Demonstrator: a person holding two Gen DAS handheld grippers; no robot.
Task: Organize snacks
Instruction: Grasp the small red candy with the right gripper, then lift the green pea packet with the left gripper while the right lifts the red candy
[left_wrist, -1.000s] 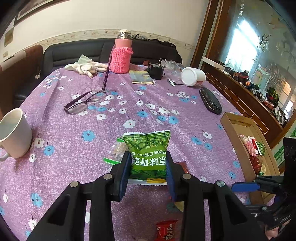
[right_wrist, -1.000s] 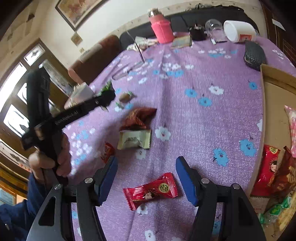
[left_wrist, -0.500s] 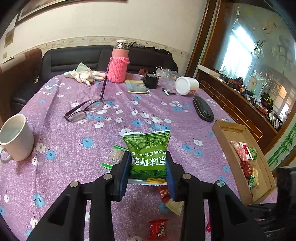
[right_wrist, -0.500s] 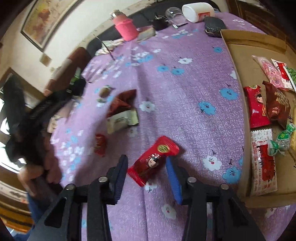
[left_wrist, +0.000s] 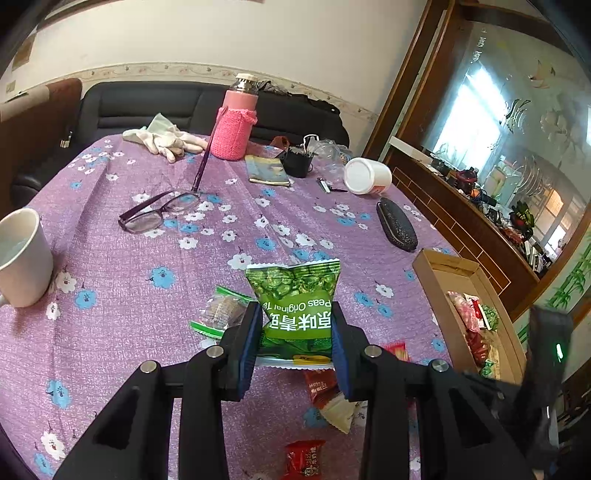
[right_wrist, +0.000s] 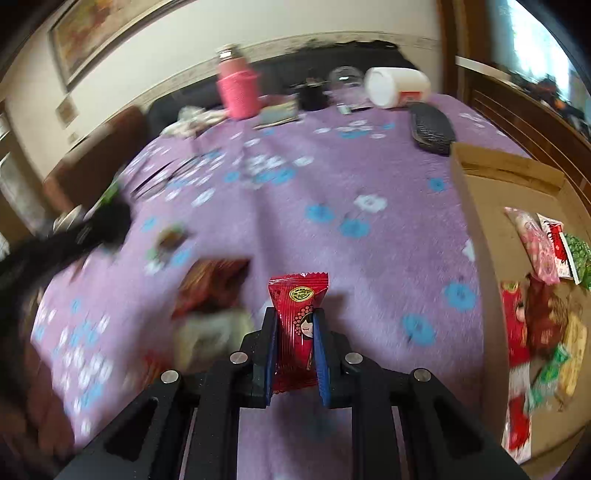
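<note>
Left wrist view: left gripper (left_wrist: 295, 341) fingers pinch the green pea packet (left_wrist: 295, 306) mid-body, above the bench (left_wrist: 110, 266), left of the cardboard box (left_wrist: 436, 291). Right gripper (right_wrist: 295, 354) fingers clamp the red candy packet (right_wrist: 297, 325). Both look light, crinkly, slippery; hold centrally.

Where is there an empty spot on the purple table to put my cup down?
The widest bare cloth lies between the glasses, the black case and the green pea bag. There is more between the white mug and the glasses. It is crowded at the far edge around the pink bottle, and among the loose snacks beside the cardboard box.
</note>
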